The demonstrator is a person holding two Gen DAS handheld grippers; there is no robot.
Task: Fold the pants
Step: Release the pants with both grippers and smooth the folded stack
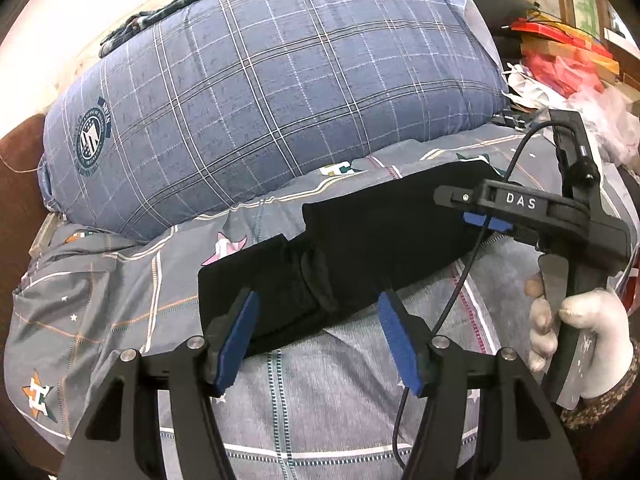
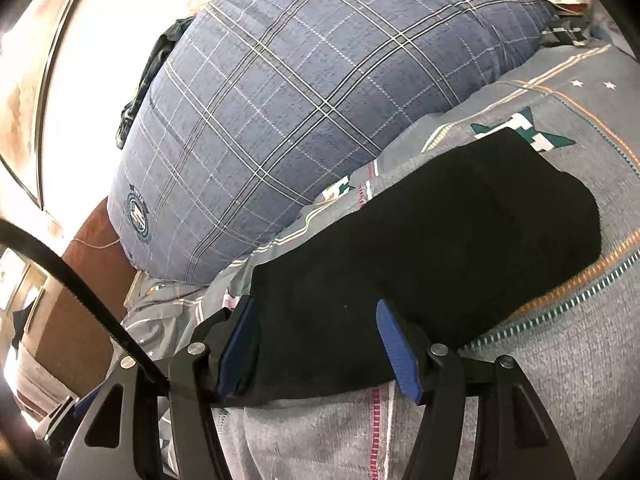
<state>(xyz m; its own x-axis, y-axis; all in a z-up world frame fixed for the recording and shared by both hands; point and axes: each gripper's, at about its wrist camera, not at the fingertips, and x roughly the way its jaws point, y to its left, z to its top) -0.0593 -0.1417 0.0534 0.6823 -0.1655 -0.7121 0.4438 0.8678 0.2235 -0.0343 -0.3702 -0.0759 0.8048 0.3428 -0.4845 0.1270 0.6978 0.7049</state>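
Black pants (image 1: 360,240) folded on bed | left tool (image 1: 318,344) parted, empty | right tool (image 2: 318,350) parted, empty

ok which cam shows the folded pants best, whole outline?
Left wrist. The black pants lie whole on the grey bedsheet, both ends and the overlapping fold in view. The right wrist view shows only one half of the pants, its near edge hidden behind the right gripper.
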